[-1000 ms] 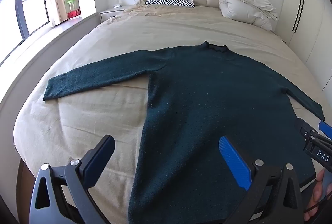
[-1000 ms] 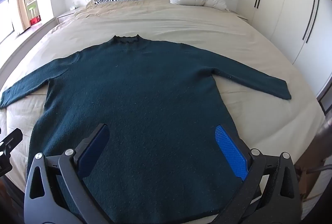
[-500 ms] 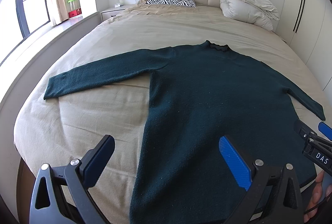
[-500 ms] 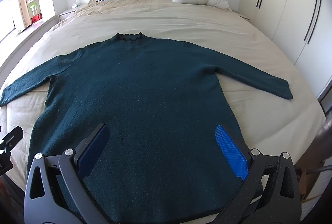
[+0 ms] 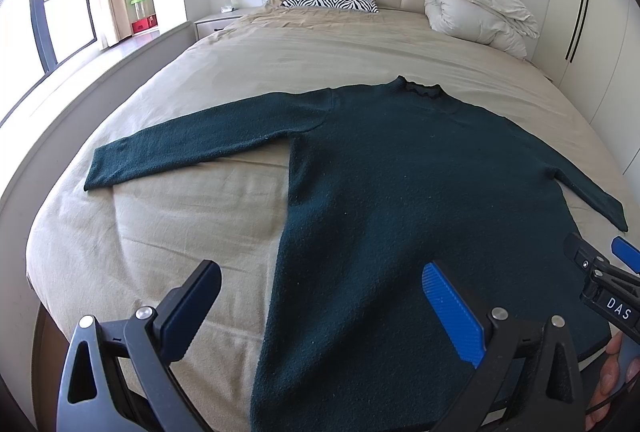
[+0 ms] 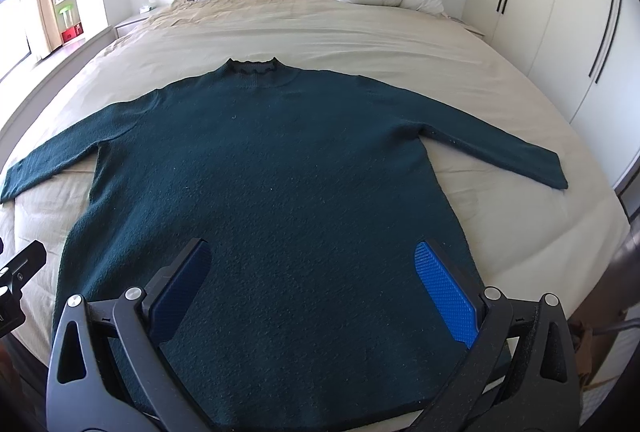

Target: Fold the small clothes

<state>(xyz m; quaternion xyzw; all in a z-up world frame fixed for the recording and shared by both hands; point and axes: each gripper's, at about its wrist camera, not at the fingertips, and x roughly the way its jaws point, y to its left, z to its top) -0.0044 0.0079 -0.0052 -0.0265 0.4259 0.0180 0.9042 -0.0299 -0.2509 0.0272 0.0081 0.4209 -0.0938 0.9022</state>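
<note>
A dark green long-sleeved sweater [image 5: 400, 192] lies flat on the beige bed [image 5: 168, 232], collar away from me, both sleeves spread out. It fills the right wrist view [image 6: 280, 192]. My left gripper [image 5: 320, 296] is open and empty, above the sweater's lower left edge. My right gripper [image 6: 312, 272] is open and empty, above the hem area. The right gripper's tip shows at the right edge of the left wrist view [image 5: 612, 280]. The left gripper's tip shows at the left edge of the right wrist view [image 6: 20, 272].
A zebra pillow [image 5: 332, 1] and a folded white duvet [image 5: 476, 12] lie at the headboard. A nightstand [image 5: 216, 22] and windows are at the left. White wardrobe doors [image 6: 560, 12] stand at the right. The bed's foot edge is just below my grippers.
Both views have shifted slightly back and up, so the sweater sits a little lower and farther in frame. Both grippers stay open.
</note>
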